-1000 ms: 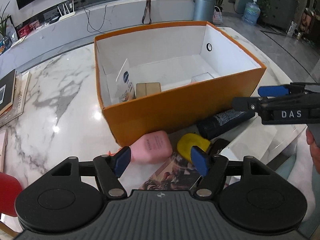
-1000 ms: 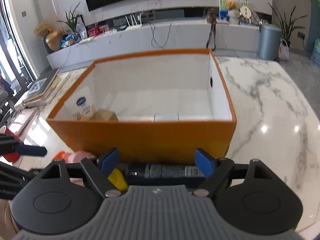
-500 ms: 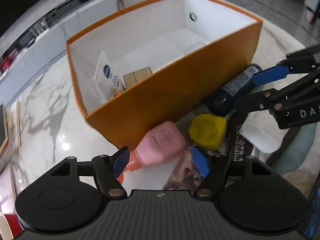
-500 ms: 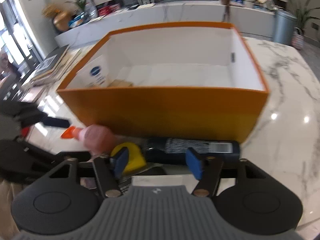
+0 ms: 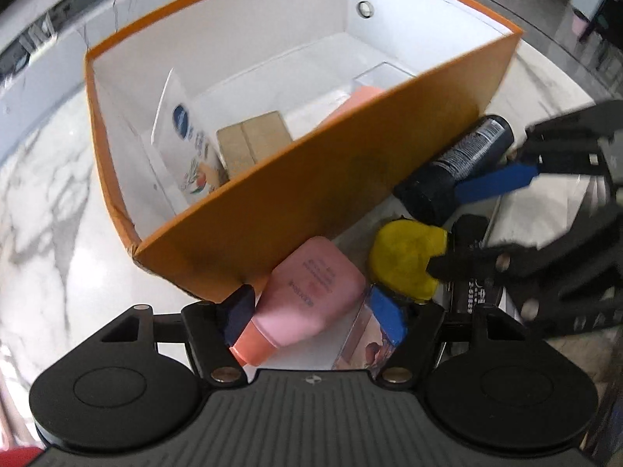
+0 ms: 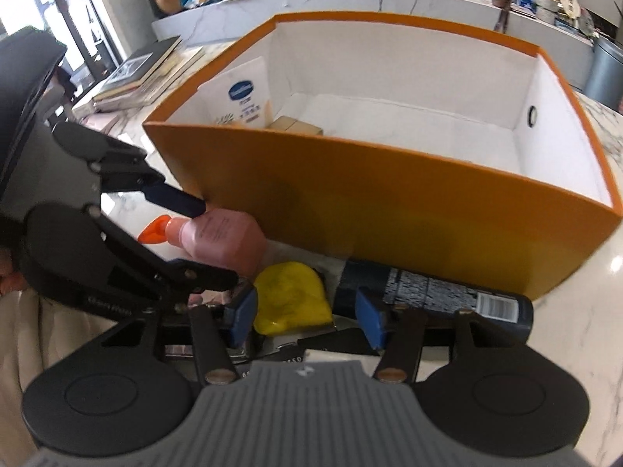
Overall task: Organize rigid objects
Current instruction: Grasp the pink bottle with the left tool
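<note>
left wrist view: your left gripper (image 5: 315, 313) straddles the pink bottle (image 5: 307, 297), pads not touching. your right gripper (image 6: 305, 317) is closing around the yellow object (image 6: 292, 297), also untouched. both lie tight against the orange box (image 5: 311, 194) wall.

Each camera sits just behind its own gripper and looks steeply down along the two fingers. The left wrist view rides close above the left gripper (image 5: 313, 313), facing the near-left corner of the orange box (image 5: 311, 194) ahead. The right wrist view rides above the right gripper (image 6: 307, 317), facing the box's long near wall. Both take in the pink bottle (image 5: 307, 297), yellow object (image 6: 292, 297) and dark can (image 6: 432, 292), and each sees the other gripper beside it
</note>
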`<act>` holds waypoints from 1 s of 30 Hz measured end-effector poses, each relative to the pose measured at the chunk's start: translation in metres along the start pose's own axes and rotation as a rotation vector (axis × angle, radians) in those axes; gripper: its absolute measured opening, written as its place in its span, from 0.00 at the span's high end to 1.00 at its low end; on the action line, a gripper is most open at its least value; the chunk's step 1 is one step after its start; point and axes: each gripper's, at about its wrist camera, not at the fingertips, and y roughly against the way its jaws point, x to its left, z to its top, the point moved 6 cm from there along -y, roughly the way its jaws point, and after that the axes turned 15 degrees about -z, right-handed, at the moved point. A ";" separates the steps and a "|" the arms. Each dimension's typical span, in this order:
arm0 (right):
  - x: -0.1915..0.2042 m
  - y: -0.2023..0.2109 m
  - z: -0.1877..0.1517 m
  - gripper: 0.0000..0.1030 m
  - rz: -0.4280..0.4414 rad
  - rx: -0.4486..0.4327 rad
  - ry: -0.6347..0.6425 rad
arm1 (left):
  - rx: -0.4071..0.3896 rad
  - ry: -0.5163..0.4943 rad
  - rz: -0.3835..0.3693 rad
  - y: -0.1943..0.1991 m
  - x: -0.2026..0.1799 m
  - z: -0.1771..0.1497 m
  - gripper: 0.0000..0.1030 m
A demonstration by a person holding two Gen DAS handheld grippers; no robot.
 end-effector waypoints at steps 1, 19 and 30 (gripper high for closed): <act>0.002 -0.002 0.000 0.45 -0.003 0.000 0.011 | 0.001 0.028 -0.012 0.000 0.003 0.000 0.24; 0.005 -0.012 -0.011 0.48 0.008 0.037 0.059 | 0.045 0.289 0.030 0.014 0.023 -0.010 0.35; 0.011 -0.015 -0.011 0.45 0.020 0.047 0.027 | 0.011 0.332 0.052 -0.003 0.029 -0.012 0.45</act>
